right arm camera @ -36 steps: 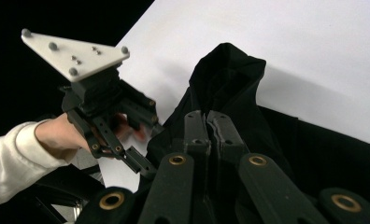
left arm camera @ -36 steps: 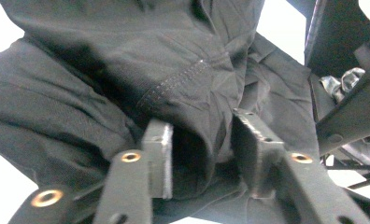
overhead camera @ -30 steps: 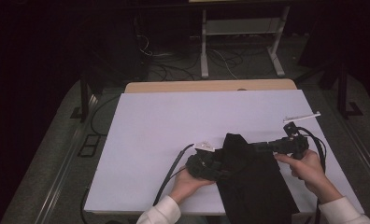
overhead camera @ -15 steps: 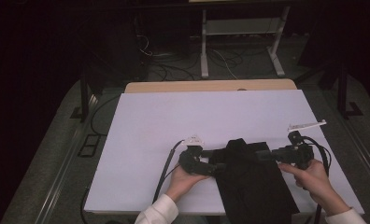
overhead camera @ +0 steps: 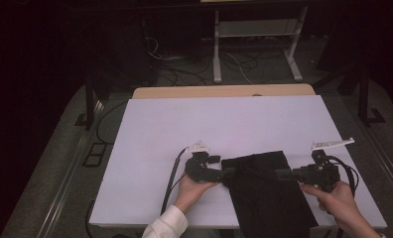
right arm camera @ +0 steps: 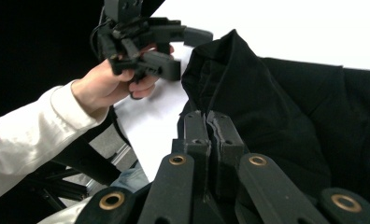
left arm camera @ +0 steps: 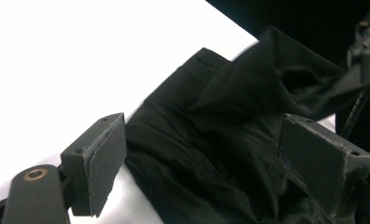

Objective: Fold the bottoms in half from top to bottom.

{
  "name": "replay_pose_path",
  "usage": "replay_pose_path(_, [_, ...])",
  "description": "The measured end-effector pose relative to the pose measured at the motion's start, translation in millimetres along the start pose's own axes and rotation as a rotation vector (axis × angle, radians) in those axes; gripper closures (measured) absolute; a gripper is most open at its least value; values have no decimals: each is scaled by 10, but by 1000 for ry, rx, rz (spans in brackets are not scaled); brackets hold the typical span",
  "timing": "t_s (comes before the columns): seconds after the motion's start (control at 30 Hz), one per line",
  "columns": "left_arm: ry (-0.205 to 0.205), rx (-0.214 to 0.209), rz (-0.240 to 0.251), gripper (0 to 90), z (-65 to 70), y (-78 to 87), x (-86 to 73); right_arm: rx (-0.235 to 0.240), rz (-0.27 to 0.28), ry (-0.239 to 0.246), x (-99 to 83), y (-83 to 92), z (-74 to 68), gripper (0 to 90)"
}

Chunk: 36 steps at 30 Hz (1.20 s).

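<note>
A black cloth [overhead camera: 264,198] lies crumpled at the front of the white table [overhead camera: 224,124], hanging over its near edge. My left gripper [overhead camera: 222,167] is at the cloth's left edge. Its jaws have just been opening and stand wide. In the left gripper view the cloth [left arm camera: 211,121] sits loose between the pads [left arm camera: 103,163] of the left gripper [left arm camera: 206,158]. At the cloth's right edge my right gripper [overhead camera: 279,173] is shut on a fold. In the right gripper view the closed right gripper [right arm camera: 206,119] meets the raised cloth [right arm camera: 286,107], with the left gripper [right arm camera: 183,49] beyond.
A tan wooden strip [overhead camera: 224,91] borders the table's far edge. Behind it, on the dark floor, are a white metal stand [overhead camera: 254,34] and loose cables [overhead camera: 164,54]. A cable [overhead camera: 172,178] trails from the left gripper toward the near edge.
The left gripper slid left and its jaws opened, letting go of the cloth. The right gripper moved right with the cloth's edge, and the cloth stretched out wider.
</note>
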State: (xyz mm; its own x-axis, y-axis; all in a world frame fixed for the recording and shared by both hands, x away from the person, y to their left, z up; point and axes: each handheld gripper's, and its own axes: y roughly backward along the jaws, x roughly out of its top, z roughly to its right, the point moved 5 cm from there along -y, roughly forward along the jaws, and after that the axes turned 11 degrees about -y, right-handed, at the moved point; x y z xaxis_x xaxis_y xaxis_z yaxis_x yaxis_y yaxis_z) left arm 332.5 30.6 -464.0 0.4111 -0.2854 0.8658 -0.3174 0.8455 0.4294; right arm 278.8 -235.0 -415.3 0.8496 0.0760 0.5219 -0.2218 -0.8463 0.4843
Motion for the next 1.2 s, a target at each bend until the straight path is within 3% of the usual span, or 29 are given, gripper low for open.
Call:
replay_pose_path(0.53, [5, -1, -2, 153, -14, -13, -11, 33, -67, 10, -345, 72, -85, 856])
replay_pose_path(1.03, [4, -9, -17, 153, 3, -39, -30, 50, -124, -1, -631, 167, -68, 849])
replay_pose_path(1.17, [3, -9, -16, 153, 6, -41, -28, 50, -132, 1, -658, 187, -64, 812])
replay_pose_path(1.2, [6, -8, -17, 153, 3, -42, -29, 55, -126, -5, -646, 195, -48, 730])
